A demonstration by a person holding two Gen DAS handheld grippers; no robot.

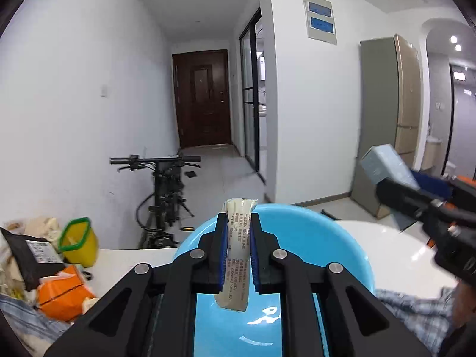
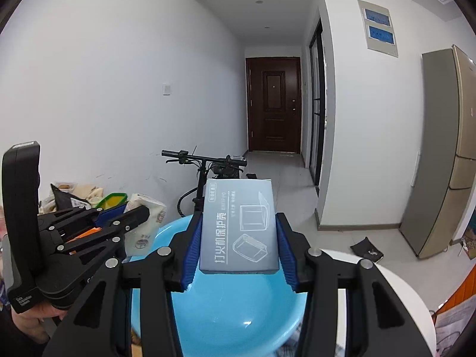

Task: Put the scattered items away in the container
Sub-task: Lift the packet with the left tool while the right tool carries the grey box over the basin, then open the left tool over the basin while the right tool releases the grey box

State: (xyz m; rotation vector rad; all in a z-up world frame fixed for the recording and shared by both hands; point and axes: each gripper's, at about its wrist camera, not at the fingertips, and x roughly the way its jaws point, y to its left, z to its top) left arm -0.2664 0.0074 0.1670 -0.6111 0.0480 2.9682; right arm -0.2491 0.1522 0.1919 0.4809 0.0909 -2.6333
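The blue basin [image 1: 297, 238] sits on the white table [image 1: 401, 247], its far rim close to the table's edge, with open floor and a hallway beyond. The left gripper [image 1: 237, 250] hangs level above the basin, jaws clenched on a tissue pack [image 1: 236, 255]. The right gripper [image 2: 238, 232] hangs alongside over the basin, jaws gripping a grey-blue box [image 2: 239, 226]. Clutter, including a yellow cup [image 1: 78, 242], crowds the table's left side.

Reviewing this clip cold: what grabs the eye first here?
The round bright blue plastic basin fills the foreground under both grippers. The right gripper clamps a flat grey-blue printed cardboard box above it; the left gripper pinches a slim cream tissue packet. A black bicycle stands behind.
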